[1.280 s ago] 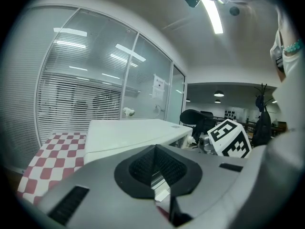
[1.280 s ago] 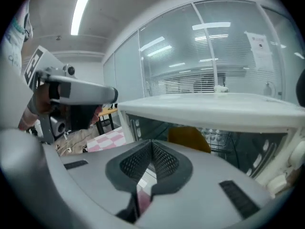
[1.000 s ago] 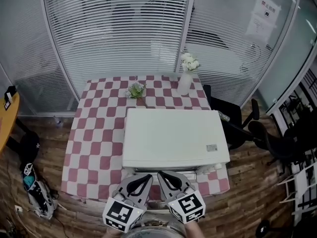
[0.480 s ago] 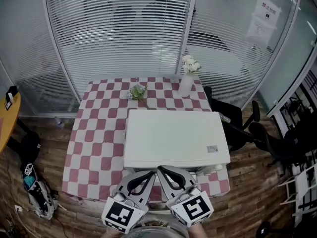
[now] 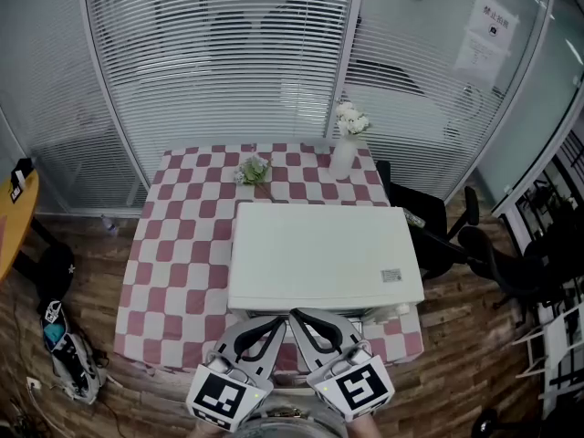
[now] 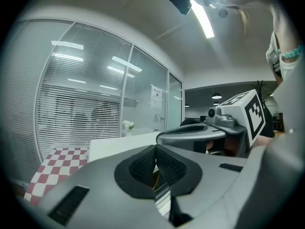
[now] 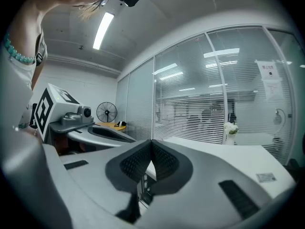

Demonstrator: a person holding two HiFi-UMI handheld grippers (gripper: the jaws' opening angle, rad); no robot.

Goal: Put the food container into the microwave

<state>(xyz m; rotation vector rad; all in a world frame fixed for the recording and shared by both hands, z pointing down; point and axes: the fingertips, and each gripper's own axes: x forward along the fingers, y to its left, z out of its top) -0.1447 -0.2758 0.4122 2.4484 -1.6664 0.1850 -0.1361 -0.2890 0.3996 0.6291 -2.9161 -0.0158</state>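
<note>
— grippers first: how does the person hold them?
— low at the near edge of the head view, side by side, almost touching. the left gripper (image 5: 274, 326) and the right gripper (image 5: 300, 320) both aim forward at the front of the microwave (image 5: 319, 254). each is clenched, pads pressed tip to tip, with nothing between them.
— and the microwave itself?
— it sits on the near right part of the checkered table (image 5: 182, 245). its long axis runs left to right, its front toward the person, and a small label (image 5: 391, 273) is stuck on top. none of the views tells where the food container is.
— what does each camera add?
— only the head view gives the layout from above — the vase (image 5: 341, 153) of white flowers and a green sprig (image 5: 250, 168) lie behind the microwave. the left gripper view catches the other gripper's marker cube (image 6: 248, 116) alongside, and the right gripper view alone shows a standing fan (image 7: 106, 112) far back.
</note>
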